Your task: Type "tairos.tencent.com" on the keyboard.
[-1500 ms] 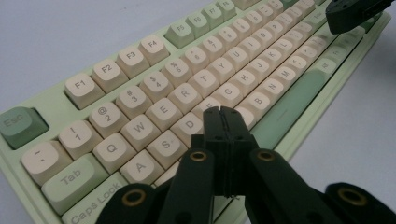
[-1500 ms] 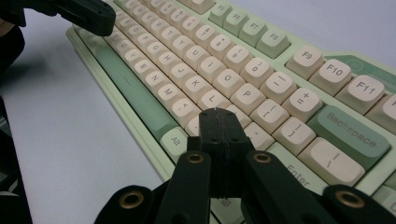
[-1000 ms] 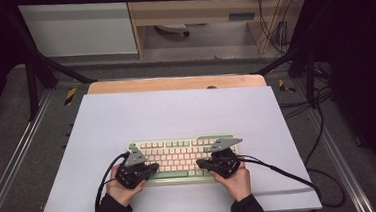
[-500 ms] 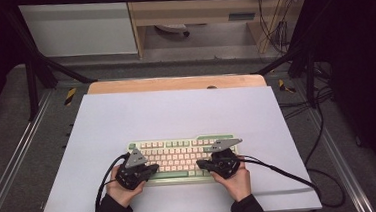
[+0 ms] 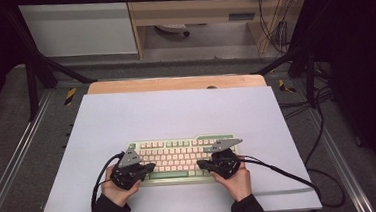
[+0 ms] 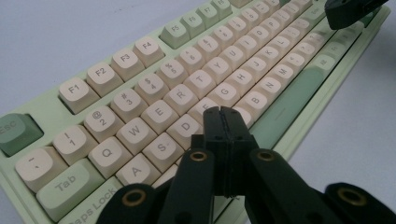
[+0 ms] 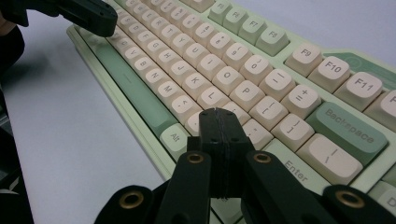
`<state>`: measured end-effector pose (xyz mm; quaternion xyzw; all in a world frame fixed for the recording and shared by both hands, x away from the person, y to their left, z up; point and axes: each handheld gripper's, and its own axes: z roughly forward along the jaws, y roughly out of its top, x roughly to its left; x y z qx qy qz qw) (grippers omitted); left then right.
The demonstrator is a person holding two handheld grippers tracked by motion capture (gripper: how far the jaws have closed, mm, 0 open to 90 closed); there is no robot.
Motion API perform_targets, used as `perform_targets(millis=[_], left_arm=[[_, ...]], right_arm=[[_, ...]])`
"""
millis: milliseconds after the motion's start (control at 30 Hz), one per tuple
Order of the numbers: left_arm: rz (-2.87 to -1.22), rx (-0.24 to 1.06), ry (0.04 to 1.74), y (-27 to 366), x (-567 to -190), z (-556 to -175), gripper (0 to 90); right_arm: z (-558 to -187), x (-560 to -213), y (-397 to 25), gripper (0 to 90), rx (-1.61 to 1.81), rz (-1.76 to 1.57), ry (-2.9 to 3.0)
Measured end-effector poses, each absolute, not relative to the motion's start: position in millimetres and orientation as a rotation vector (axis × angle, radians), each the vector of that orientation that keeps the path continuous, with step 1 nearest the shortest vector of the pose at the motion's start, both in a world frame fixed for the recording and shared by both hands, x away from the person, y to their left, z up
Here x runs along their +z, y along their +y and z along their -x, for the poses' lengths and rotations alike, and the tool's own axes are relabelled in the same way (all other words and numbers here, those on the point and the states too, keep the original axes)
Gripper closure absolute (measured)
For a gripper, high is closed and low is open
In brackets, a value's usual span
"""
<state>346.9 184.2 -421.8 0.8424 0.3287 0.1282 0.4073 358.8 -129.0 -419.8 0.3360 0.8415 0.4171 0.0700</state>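
Note:
A pale green keyboard [image 5: 179,154] with cream keys lies on the white table near the front edge. My left gripper [image 5: 147,167] hovers over its left half, jaws pressed together with nothing between them; in the left gripper view its tip [image 6: 222,112] sits above the keys near D and the keyboard [image 6: 154,88] stretches away. My right gripper [image 5: 204,165] rests over the right half, also shut and empty; in the right gripper view its tip [image 7: 215,113] is above the keys right of L on the keyboard [image 7: 261,70]. The other gripper [image 7: 84,14] shows far off.
The white tabletop [image 5: 176,112] has a wooden strip [image 5: 174,83] along its far edge. Black cables [image 5: 281,172] trail from the grippers over the table's right front. Metal frame rails [image 5: 9,153] run along both sides.

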Motion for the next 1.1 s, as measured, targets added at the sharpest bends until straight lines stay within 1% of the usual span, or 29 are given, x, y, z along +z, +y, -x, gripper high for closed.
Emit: perform_targets(millis=[300, 600, 1100], left_arm=[[-2.11, 0.335, 0.849, 188.7, -414.9, -351.1, 90.0], [-2.127, 0.36, 0.862, 184.6, -412.0, -360.3, 90.0], [-2.121, 0.382, 0.936, 180.0, -422.0, -380.7, 90.0]], right_arm=[[-358.6, -419.1, -129.2, 90.0, 1.26, -1.013, 2.529], [-357.9, -417.7, -129.9, 90.0, 1.266, -1.016, 2.525], [-358.1, -417.9, -129.7, 90.0, 1.267, -1.015, 2.527]])
